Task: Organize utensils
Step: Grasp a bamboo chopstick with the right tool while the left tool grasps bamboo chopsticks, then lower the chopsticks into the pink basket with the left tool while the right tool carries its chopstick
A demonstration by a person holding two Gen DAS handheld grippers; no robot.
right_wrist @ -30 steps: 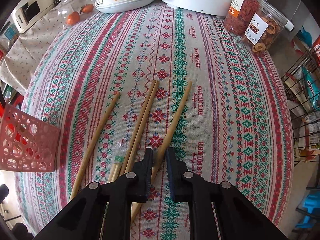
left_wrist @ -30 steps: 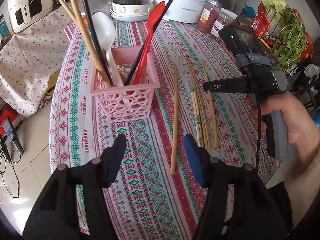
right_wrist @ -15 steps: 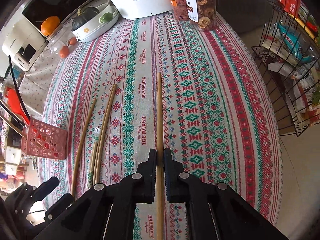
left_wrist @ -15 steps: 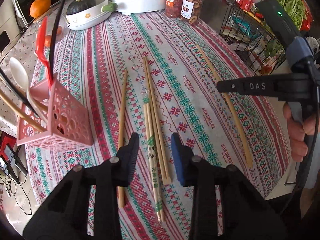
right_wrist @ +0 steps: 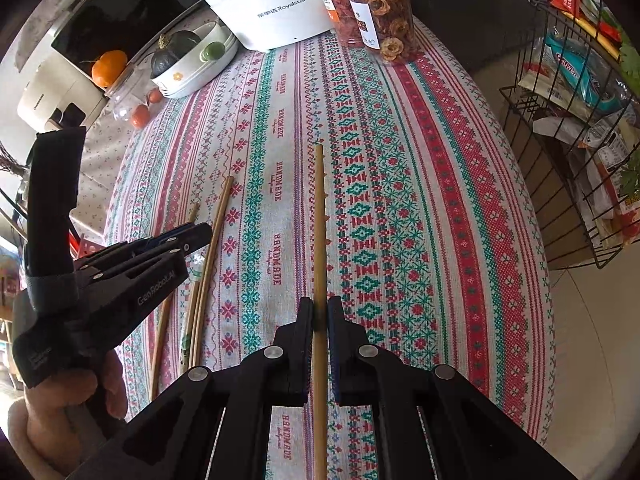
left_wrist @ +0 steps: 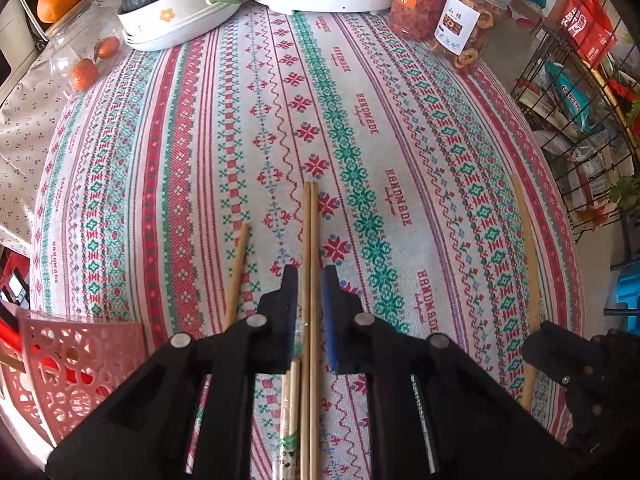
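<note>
A pair of chopsticks (left_wrist: 310,248) is straddled by the left tool (left_wrist: 308,276), whose jaws are closing without yet pressing on it. A single chopstick (right_wrist: 319,240) is pinched between the pressed-together jaws of the right tool (right_wrist: 319,312), the stick running ahead of them. A pink holder (left_wrist: 76,364) sits to the left tool's left on the worktop (left_wrist: 400,120). If the pair is squeezed unevenly, one stick could roll out. The single stick, gripped near its end, might pivot when lifted.
</note>
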